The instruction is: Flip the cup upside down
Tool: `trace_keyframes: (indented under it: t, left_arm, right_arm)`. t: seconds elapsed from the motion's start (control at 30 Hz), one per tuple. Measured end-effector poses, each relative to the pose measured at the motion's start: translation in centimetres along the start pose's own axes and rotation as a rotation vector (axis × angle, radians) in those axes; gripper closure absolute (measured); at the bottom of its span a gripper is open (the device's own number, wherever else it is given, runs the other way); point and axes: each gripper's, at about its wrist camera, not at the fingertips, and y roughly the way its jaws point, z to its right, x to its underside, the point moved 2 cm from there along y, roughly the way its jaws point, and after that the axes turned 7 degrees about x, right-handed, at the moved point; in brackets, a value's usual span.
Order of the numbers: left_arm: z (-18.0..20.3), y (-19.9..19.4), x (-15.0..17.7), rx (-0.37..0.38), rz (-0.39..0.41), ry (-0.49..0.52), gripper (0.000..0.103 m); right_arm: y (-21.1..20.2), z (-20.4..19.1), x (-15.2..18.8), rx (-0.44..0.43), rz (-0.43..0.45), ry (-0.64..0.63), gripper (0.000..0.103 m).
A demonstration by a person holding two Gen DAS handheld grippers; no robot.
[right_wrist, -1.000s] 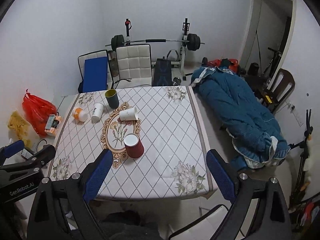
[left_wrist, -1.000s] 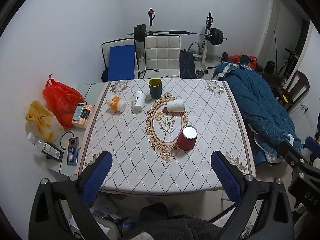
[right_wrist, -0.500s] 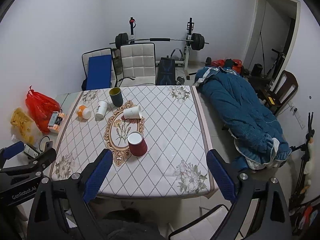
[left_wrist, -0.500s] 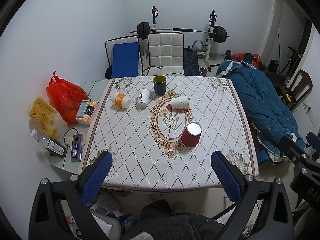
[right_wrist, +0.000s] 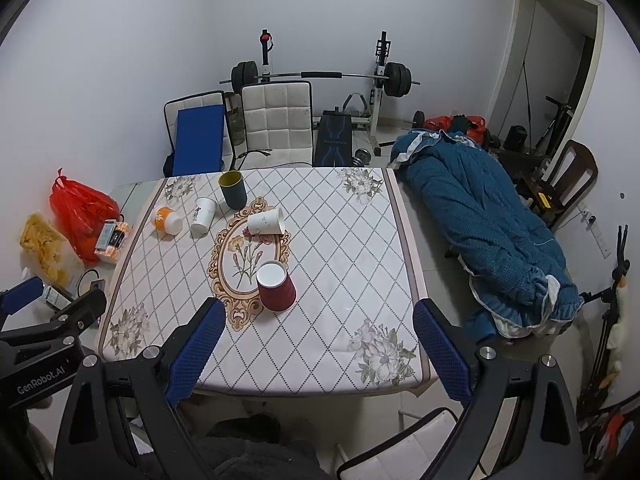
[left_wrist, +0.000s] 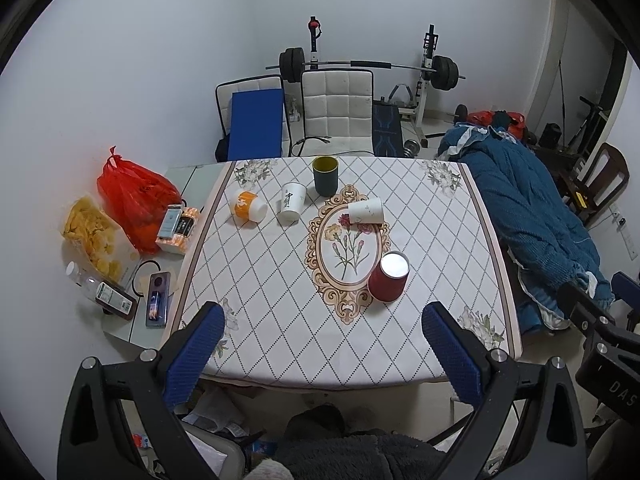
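Several cups are on the patterned table. A red cup stands upside down near the front. A white paper cup lies on its side at the middle. A dark green cup stands upright at the back. A white printed cup and an orange-white cup sit tilted at the back left. My left gripper and right gripper are both open and empty, held high above the table's near edge.
A side table on the left holds a red bag, a snack bag, a bottle and small boxes. Two chairs and a barbell rack stand behind the table. A blue quilt lies on the right.
Both grippers have pulled back and up from the table, so it looks smaller and farther. The cups have not moved.
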Motion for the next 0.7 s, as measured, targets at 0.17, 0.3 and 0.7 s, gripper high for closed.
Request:
trace_keyframes:
  t: [0.17, 0.3, 0.7]
  left_arm:
    - [-0.1, 0.0, -0.2, -0.003, 0.004, -0.003, 0.001]
    - [-0.2, 0.0, -0.2, -0.004, 0.003, -0.002, 0.001]
    - [-0.2, 0.8, -0.5, -0.004, -0.029, -0.006, 0.001]
  right_arm:
    - [0.4, 0.1, -0.1, -0.003, -0.001, 0.001, 0.006]
    - [0.8, 0.0, -0.3, -0.010, -0.010, -0.004, 0.006]
    - [1.2, -0.3, -0.7, -0.016, -0.016, -0.019, 0.006]
